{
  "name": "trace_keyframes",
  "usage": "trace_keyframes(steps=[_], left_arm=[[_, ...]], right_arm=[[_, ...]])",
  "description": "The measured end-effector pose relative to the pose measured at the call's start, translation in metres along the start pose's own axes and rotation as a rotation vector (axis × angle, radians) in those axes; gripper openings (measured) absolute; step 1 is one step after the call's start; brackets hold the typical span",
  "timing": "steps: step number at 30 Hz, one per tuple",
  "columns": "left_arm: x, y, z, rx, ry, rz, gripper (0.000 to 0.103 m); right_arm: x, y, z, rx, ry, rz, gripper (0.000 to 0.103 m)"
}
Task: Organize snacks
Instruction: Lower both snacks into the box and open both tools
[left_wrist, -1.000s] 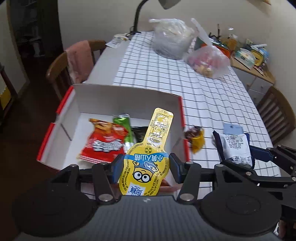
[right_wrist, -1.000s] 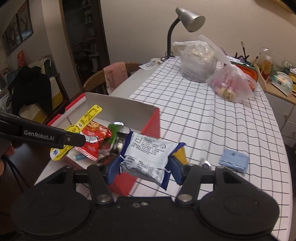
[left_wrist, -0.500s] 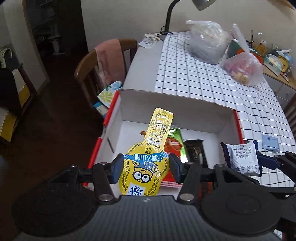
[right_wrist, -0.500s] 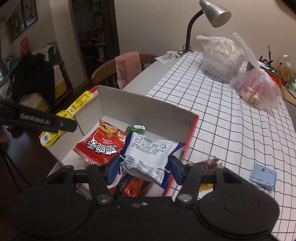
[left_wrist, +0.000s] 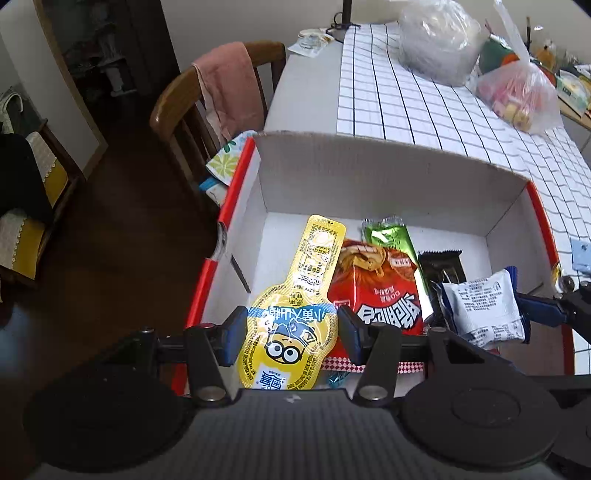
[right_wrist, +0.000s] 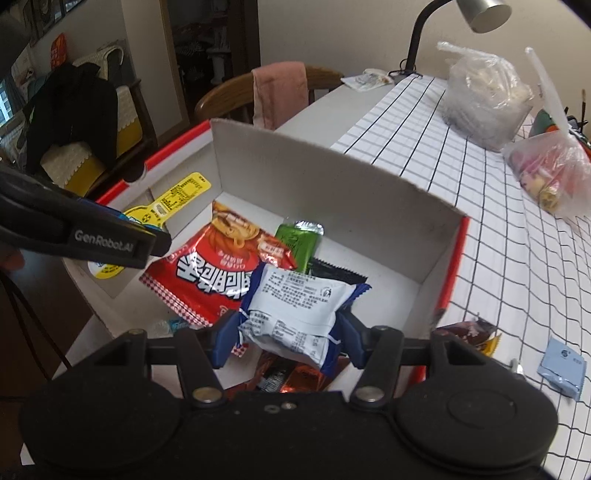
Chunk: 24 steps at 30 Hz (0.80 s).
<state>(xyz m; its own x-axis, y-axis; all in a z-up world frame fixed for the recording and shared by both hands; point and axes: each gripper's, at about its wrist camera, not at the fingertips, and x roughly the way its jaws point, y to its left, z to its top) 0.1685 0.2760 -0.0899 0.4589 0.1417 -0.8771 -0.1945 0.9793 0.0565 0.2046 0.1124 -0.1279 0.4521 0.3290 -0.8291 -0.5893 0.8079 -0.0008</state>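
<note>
My left gripper (left_wrist: 288, 334) is shut on a yellow Minions snack pack (left_wrist: 295, 325) and holds it over the left part of the red-and-white cardboard box (left_wrist: 369, 173). My right gripper (right_wrist: 282, 332) is shut on a white-and-blue snack packet (right_wrist: 295, 314) above the box's right part; that packet also shows in the left wrist view (left_wrist: 484, 310). In the box (right_wrist: 332, 192) lie a red noodle snack bag (right_wrist: 218, 269), a green packet (right_wrist: 299, 240) and a dark packet (right_wrist: 332, 273). The yellow pack (right_wrist: 177, 199) shows behind the left gripper's arm.
On the checked tablecloth (right_wrist: 498, 206) right of the box lie a light blue sachet (right_wrist: 563, 363) and a brown-yellow wrapper (right_wrist: 476, 332). Two filled plastic bags (right_wrist: 484, 107) and a desk lamp (right_wrist: 480, 14) stand at the far end. A wooden chair with a pink cloth (left_wrist: 229, 92) stands left.
Both grippers have moved forward and left with their packs, from beside the box to over its inside. Both stayed shut.
</note>
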Motion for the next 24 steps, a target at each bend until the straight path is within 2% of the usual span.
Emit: trace_keyframes(steps=[7,13,15,20,24], left_arm=[[0.01,-0.002,-0.007,0.014,0.02,0.002,0.052],[0.014,-0.004,-0.009,0.026,0.031,0.005,0.052],[0.013,-0.005,-0.008,0.024,0.033,0.007,0.053],[0.007,-0.004,-0.01,0.017,0.019,-0.009,0.063],[-0.003,-0.003,-0.013,0.007,-0.005,-0.024,0.065]], right_arm=[[0.01,0.003,-0.003,-0.017,0.033,0.003,0.059],[0.01,0.004,-0.006,-0.015,0.038,-0.002,0.065],[0.008,0.003,-0.007,-0.006,0.036,-0.003,0.072],[-0.001,-0.002,-0.009,0.013,0.014,-0.003,0.076],[-0.015,-0.006,-0.011,0.024,-0.015,0.008,0.08]])
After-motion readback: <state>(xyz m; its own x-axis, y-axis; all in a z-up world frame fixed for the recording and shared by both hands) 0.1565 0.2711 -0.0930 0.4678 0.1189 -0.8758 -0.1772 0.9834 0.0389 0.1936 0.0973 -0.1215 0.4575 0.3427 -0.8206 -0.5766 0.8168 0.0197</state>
